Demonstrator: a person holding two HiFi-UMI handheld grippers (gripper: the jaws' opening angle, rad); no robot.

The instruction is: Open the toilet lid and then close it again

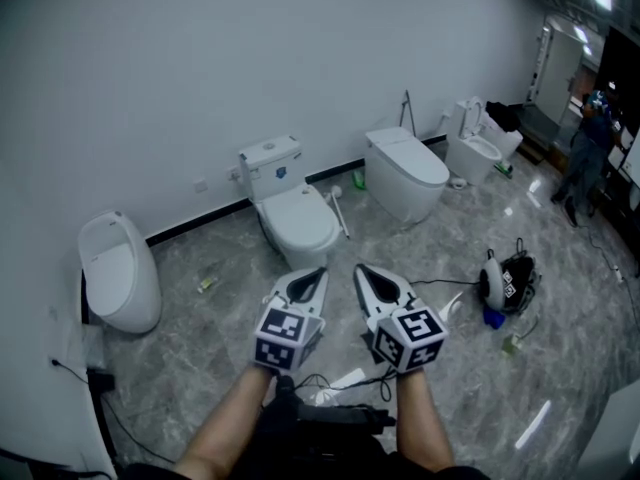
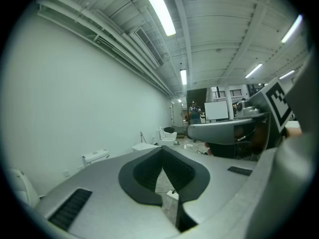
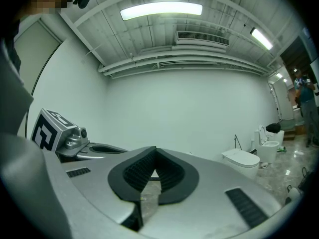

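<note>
The left hand-held gripper [image 1: 316, 273] and the right hand-held gripper [image 1: 364, 270] are nearest, side by side above the floor [image 1: 200, 368]. Each has its jaws closed together with nothing between them. Just beyond their tips, and touching neither, the toilet [image 1: 308, 250] stands against the wall [image 1: 200, 68] with its lid [image 1: 298, 214] down over the bowl, so nothing inside shows. Farther right along the wall are a second toilet [image 1: 405, 173], also shut, and a third toilet [image 1: 478, 150] with its lid up, its bowl too small to see into.
</note>
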